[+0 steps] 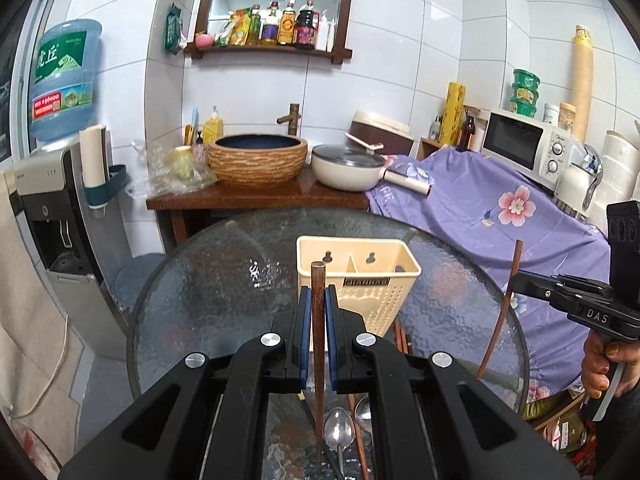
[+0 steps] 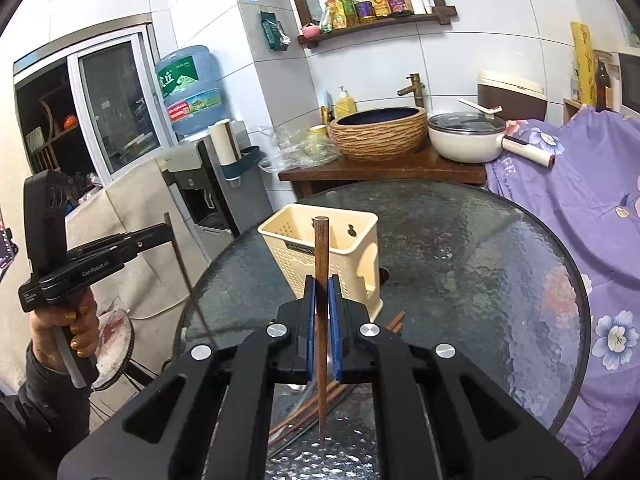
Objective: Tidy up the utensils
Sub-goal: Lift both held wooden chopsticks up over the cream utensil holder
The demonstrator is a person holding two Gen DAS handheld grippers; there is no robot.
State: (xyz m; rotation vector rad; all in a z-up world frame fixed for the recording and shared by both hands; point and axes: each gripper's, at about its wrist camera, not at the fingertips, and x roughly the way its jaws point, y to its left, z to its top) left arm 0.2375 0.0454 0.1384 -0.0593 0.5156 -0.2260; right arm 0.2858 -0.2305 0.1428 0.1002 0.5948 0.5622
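I am holding one wooden chopstick in each gripper, and both pairs of fingers are clenched on their sticks. The left gripper [image 1: 318, 300] is pinching its chopstick [image 1: 318, 320] between the blue pads [image 1: 305, 312], thick end up and thin end hanging down toward the worktop [image 1: 208, 280]. The right gripper [image 2: 322, 292] is doing the same with the second chopstick [image 2: 321, 280], also upright, blunt end uppermost. I judge I am carrying them this way so each can drop point-first into the holder.

The cream plastic utensil holder [image 1: 372, 280] is standing on the round glass worktop just beyond both grippers, near its middle. A divider is splitting it into two compartments. A small dark shape is showing at the right edge of the right compartment, but I cannot tell what it is; otherwise the visible parts of both look empty, though I am not seeing the bottoms.

More utensils are lying loose on the near side of the worktop: a metal spoon [image 1: 339, 434] with a second spoon [image 1: 363, 410] just beside it, and several more chopsticks [image 2: 308, 408] lying flat by the base of the holder. Most of the sorting is still waiting to be done. Next, each stick's tip needs lining up over a compartment opening before I loosen the fingers.
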